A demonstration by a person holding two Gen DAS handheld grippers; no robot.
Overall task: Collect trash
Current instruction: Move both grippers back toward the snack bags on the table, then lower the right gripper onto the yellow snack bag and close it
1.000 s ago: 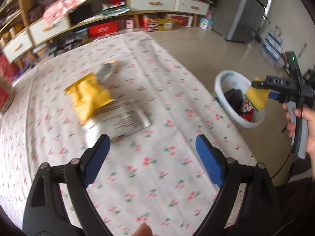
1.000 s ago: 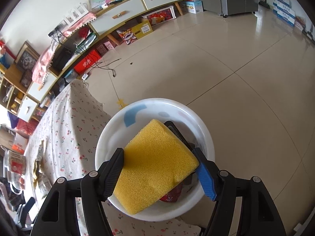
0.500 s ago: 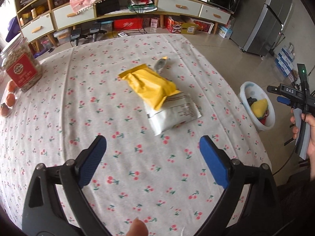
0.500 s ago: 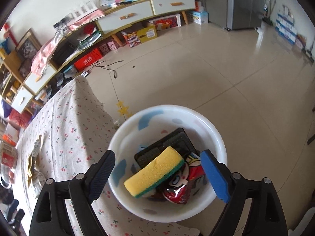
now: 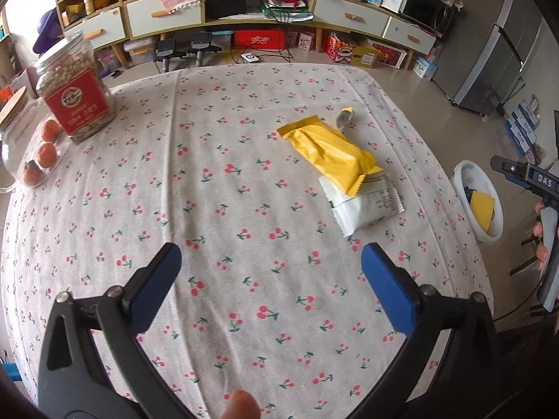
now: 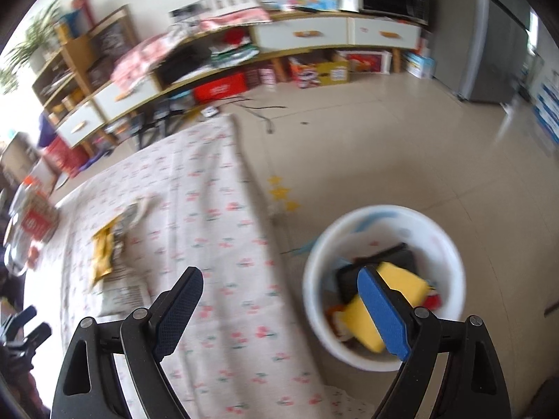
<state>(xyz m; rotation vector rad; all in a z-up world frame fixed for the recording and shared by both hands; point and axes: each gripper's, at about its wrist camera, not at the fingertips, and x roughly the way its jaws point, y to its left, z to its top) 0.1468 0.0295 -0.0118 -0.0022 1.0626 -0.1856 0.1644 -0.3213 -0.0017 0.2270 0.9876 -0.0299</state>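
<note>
- Left wrist view: a cherry-print tablecloth (image 5: 244, 181) bears two wrappers, one yellow wrapper (image 5: 328, 152) overlapping one white wrapper (image 5: 363, 206), a small foil scrap (image 5: 344, 117) beside them, and one jar (image 5: 75, 90). The left gripper (image 5: 269, 276) is opening, nothing between its jaws.
- Right wrist view: blurred floor; one white basin (image 6: 384, 279) holds a yellow sponge (image 6: 401, 282). The right gripper (image 6: 279, 309) is opening, empty.

Bare tablecloth (image 5: 244, 181) lay open before my left gripper (image 5: 269, 269); wrappers (image 5: 335, 160) blocked two o'clock, the jar (image 5: 75, 87) and oranges (image 5: 45, 153) ten o'clock.
</note>
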